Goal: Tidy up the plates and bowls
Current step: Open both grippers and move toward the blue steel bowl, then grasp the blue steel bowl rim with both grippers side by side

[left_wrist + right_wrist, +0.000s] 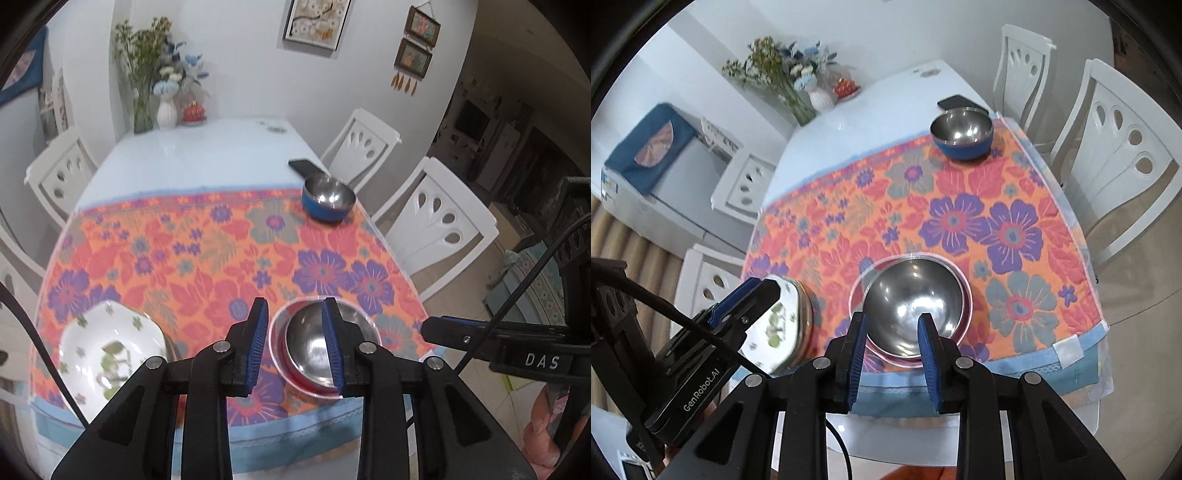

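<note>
both claws hang above the near edge of the surface [849, 122] with nothing in them; the left claw [295, 347] has its blue pads slightly apart over bare air, and the right claw [892, 356] stands the same, narrow gap, empty; the steel bowl [912, 314] sits nested in a red-rimmed bowl [966, 295] on the flowered cloth [960, 206], just below the right claw; the white flowered plate [110, 350] rests on a stack at the near left corner, under the left claw; the blue bowl [962, 136] stands well apart at the far right of the cloth, just beside a dark phone [955, 101]; the likely step is fetching that blue bowl to join the nested pair; to do it well, widen the pads first, come down over one wall so a pad lands inside and one outside, pinch the rim firmly since steel is slick, and keep clear of the phone.
</note>
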`<control>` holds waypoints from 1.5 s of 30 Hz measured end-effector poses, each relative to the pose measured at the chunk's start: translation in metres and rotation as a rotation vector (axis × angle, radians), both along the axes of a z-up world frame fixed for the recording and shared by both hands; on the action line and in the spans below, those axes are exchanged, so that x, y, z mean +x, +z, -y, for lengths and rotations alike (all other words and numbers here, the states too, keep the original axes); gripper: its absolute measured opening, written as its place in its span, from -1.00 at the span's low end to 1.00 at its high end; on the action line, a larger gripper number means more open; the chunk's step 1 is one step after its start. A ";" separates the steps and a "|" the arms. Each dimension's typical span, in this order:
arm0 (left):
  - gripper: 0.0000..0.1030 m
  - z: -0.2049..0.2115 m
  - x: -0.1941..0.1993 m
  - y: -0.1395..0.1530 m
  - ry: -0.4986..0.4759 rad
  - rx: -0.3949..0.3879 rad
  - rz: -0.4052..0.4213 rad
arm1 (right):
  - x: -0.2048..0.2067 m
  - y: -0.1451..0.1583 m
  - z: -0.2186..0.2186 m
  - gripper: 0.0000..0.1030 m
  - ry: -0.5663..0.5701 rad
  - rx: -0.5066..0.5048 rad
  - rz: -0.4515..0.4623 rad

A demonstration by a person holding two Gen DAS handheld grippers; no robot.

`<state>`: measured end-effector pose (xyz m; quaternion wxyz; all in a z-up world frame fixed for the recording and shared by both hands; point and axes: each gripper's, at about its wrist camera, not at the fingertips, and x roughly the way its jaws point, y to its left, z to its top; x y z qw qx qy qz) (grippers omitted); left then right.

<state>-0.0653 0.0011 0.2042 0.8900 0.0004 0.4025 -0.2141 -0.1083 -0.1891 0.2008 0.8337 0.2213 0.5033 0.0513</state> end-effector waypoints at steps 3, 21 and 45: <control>-0.31 -0.001 0.003 0.013 0.009 -0.008 0.032 | 0.000 0.012 0.006 -0.46 -0.017 0.004 0.021; -0.07 0.072 0.151 0.017 -0.025 -0.049 -0.055 | 0.122 -0.005 0.111 0.05 -0.164 0.102 -0.016; -0.03 0.164 0.318 -0.137 0.030 -0.076 -0.401 | 0.304 -0.146 0.188 0.00 -0.150 0.060 -0.166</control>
